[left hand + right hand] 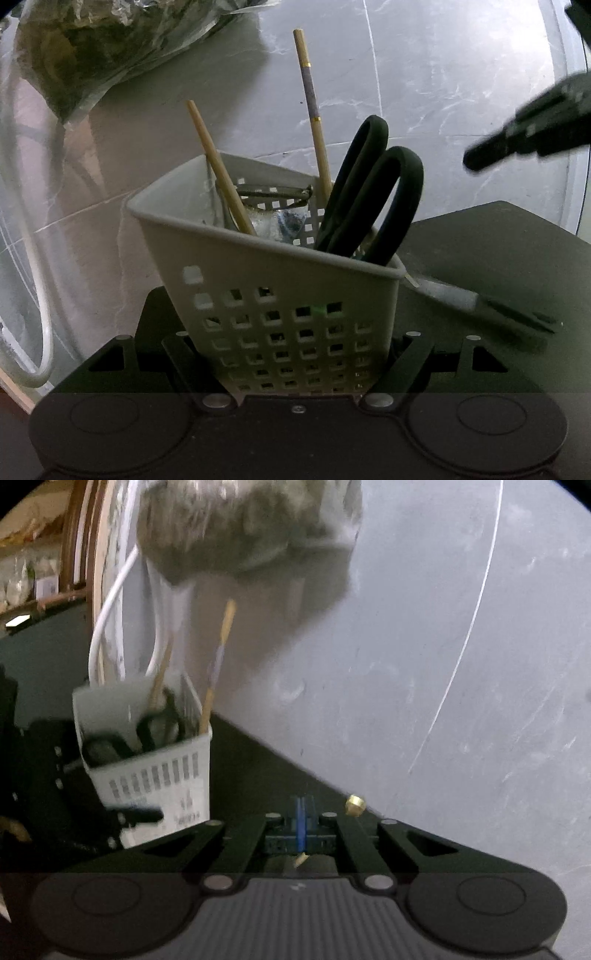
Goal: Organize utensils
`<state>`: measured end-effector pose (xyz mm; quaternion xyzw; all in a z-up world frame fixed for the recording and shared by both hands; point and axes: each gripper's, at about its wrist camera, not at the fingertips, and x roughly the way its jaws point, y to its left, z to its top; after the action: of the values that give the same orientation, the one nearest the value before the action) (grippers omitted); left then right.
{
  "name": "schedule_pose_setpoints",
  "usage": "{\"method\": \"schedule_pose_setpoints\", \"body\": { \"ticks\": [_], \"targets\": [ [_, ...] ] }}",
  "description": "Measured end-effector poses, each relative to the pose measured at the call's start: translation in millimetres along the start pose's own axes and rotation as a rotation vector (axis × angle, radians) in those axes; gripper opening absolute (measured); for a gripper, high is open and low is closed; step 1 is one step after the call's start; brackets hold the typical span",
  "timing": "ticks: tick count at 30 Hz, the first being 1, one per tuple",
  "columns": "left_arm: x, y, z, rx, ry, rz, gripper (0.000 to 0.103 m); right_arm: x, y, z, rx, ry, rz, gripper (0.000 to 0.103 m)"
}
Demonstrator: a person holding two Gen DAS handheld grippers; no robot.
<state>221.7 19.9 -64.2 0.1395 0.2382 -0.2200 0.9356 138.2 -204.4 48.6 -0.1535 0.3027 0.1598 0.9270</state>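
Left wrist view looks down, very close behind the white basket (280, 295); right wrist view faces it from farther right; both share basket and marble surface (424, 74).

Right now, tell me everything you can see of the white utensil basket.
The basket looks like white plastic, with rounded corners, a smooth rim and square holes in its walls. It stands tilted on a dark mat, with the left gripper shut on its lower wall, one finger each side. Inside stand black-handled scissors, two wooden chopsticks, one with a patterned band, and a metal-rimmed utensil, partly hidden. The right wrist view shows it blurred, with a label low on one wall.
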Motion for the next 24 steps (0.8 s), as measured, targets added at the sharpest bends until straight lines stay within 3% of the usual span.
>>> {"method": "schedule_pose_setpoints", "body": {
  "ticks": [4, 6, 8, 10, 16, 22, 24],
  "targets": [
    [-2.2, 2.8, -1.8, 0.005, -0.003, -0.012, 0.079, 5.2, -11.1, -27.2, 0.103, 0.109, 0.002, 0.002],
    [-3.0, 3.9, -2.8, 0.007, -0.007, -0.016, 0.079, 4.3, -24.1, -43.3, 0.203, 0.167, 0.034, 0.011],
    [-1.4, 4.2, -3.3, 0.007, -0.006, -0.02, 0.079, 5.7, -32.0, -57.5, 0.268, 0.225, 0.053, 0.033],
    [-0.8, 5.5, -3.5, 0.007, -0.006, -0.025, 0.079, 5.7, -31.0, -68.2, 0.264, 0.264, 0.051, 0.039],
    [0.5, 7.9, -2.4, 0.014, -0.002, -0.033, 0.079, 8.2, -25.8, -89.9, 0.249, 0.376, 0.092, 0.04],
    [1.1, 7.5, -1.4, 0.01, -0.003, -0.03, 0.079, 22.4, -14.5, -90.9, 0.19, 0.458, 0.144, 0.039],
    [1.2, 7.4, -1.2, 0.011, -0.003, -0.031, 0.079, 32.3, -11.1, -89.4, 0.161, 0.514, 0.138, 0.032]
  ]
}}
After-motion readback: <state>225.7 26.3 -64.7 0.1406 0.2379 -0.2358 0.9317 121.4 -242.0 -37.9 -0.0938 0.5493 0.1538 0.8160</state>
